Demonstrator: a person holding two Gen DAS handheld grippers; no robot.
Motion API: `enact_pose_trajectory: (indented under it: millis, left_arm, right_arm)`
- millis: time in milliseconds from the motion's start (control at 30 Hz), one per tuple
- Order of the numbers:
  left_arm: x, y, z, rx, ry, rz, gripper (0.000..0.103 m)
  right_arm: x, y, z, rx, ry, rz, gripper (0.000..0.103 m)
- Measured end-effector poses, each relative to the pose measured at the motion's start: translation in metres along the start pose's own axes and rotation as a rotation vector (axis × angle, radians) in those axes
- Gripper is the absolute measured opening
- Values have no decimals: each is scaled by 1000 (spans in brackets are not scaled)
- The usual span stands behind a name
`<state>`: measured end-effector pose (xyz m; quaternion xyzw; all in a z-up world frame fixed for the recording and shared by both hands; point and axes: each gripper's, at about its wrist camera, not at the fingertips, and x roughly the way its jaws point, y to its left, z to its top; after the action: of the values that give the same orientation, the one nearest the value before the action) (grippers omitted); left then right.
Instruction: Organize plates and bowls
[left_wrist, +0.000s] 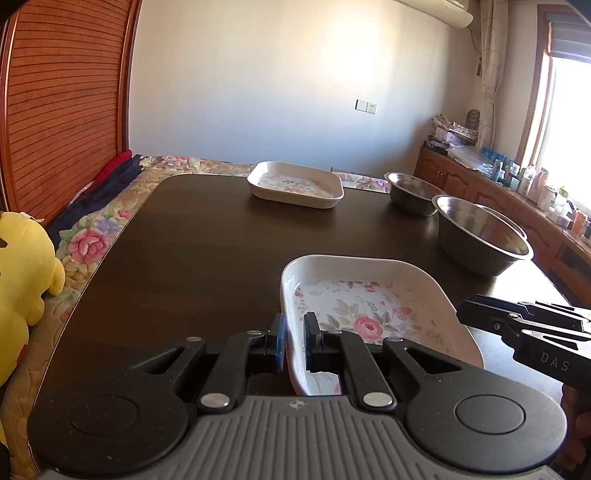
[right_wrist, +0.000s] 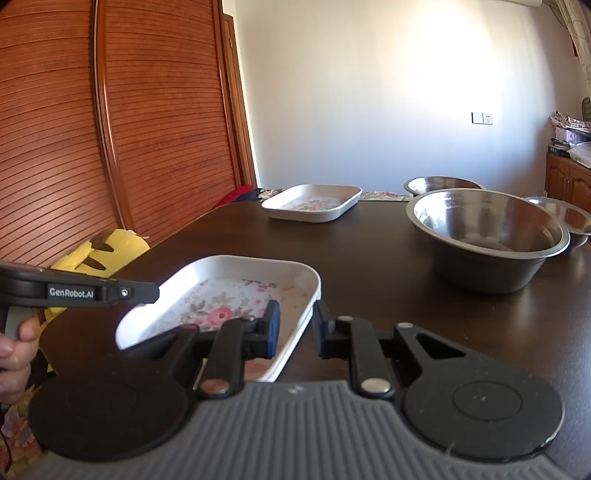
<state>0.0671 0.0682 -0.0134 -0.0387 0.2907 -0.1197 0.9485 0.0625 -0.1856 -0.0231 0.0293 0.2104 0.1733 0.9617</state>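
On the dark table (right_wrist: 369, 251): two floral dishes, three steel bowls.
Both grippers, left (left_wrist: 294, 341) and right (right_wrist: 295, 328), pinch the near dish (left_wrist: 369, 306) by opposite rims; second dish (right_wrist: 314, 203) at 12 o'clock, bowls (right_wrist: 487, 236) at 2.

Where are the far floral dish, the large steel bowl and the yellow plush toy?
far floral dish (left_wrist: 295, 183), left wrist view, its flowered floor.
large steel bowl (right_wrist: 484, 236), right wrist view, its inner wall.
yellow plush toy (left_wrist: 22, 266), left wrist view, its body.
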Motion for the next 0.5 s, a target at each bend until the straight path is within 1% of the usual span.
enact_pose_trajectory:
  millis: [233,367,500]
  left_arm:
    - [0,0,3,13,-8,3,10]
    - [3,0,12,27,-15,4,13]
    - [12,0,27,54,-19,5,13]
  right_arm:
    - [-2,-2,6,1,-9,5,21]
    - [-1,-9,22,9,-11,15,21]
    - [4,-16,45,-20,-12,10,21]
